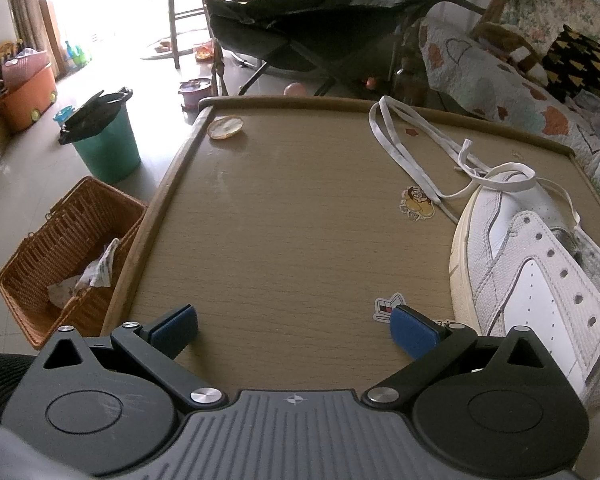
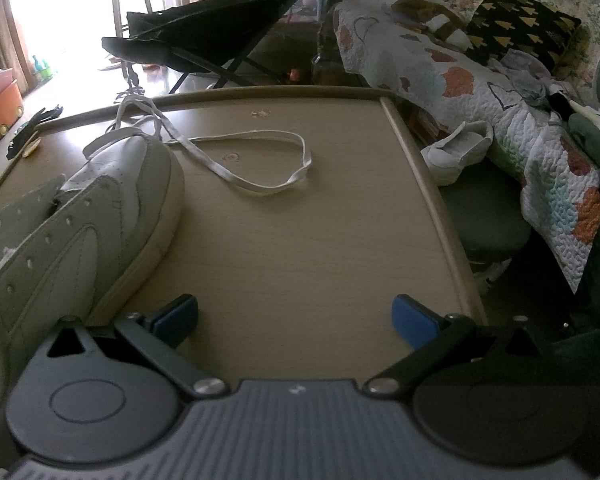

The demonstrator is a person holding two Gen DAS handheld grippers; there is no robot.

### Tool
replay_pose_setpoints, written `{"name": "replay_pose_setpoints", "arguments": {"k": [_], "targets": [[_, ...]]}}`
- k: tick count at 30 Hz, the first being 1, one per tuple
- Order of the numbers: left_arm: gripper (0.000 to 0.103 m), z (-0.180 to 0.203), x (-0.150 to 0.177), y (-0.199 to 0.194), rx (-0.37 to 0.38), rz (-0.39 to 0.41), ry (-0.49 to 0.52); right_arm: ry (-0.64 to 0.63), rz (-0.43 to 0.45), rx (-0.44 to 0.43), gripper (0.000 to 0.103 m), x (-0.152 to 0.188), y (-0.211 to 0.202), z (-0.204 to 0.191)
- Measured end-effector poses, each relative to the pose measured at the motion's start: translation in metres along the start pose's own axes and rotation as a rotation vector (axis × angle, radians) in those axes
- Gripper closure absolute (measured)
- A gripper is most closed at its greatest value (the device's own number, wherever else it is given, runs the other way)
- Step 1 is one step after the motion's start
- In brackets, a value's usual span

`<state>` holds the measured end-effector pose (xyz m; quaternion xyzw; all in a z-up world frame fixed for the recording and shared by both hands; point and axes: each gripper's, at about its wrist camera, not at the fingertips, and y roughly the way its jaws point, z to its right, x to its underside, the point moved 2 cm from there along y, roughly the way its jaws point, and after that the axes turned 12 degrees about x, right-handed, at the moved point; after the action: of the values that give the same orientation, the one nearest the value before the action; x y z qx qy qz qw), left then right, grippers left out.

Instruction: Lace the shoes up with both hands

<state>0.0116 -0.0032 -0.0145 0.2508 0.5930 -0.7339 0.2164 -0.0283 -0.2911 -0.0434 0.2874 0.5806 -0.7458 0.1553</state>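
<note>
A white sneaker [image 1: 532, 264] lies on the wooden table [image 1: 292, 208], toe pointing away, its eyelet rows bare. Its white lace [image 1: 404, 152] trails loose from the toe area across the table top. In the right wrist view the same sneaker [image 2: 100, 208] fills the left side and the lace [image 2: 260, 160] forms a loop beyond the toe. My left gripper [image 1: 294, 330] is open over bare table, just left of the shoe. To the shoe's right, my right gripper [image 2: 294, 322] hovers open over the table with nothing between its blue pads.
A wicker basket [image 1: 68, 264] and a green bin [image 1: 104, 140] stand on the floor left of the table. A dark folding chair [image 1: 324, 28] stands behind it. A quilt-covered sofa [image 2: 500, 100] and a second white shoe [image 2: 456, 152] are on the right. Stickers [image 1: 418, 204] mark the table.
</note>
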Motion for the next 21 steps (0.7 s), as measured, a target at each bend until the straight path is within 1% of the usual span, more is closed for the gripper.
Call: {"name": "replay_pose_setpoints", "arguments": {"k": [5, 11, 21], "targets": [[0.000, 0.0001, 0.0014, 0.0000, 0.000, 0.007, 0.002, -0.001, 0.001, -0.002, 0.000, 0.0001, -0.0004, 0.0003], [0.000, 0.0004, 0.0047, -0.0010, -0.002, 0.033, 0.009, -0.004, -0.001, -0.003, 0.000, -0.0007, -0.0001, 0.0009], [0.000, 0.0001, 0.0050, -0.0016, -0.004, 0.041, 0.009, -0.009, -0.003, -0.008, 0.000, -0.0017, -0.0005, 0.0008]]}}
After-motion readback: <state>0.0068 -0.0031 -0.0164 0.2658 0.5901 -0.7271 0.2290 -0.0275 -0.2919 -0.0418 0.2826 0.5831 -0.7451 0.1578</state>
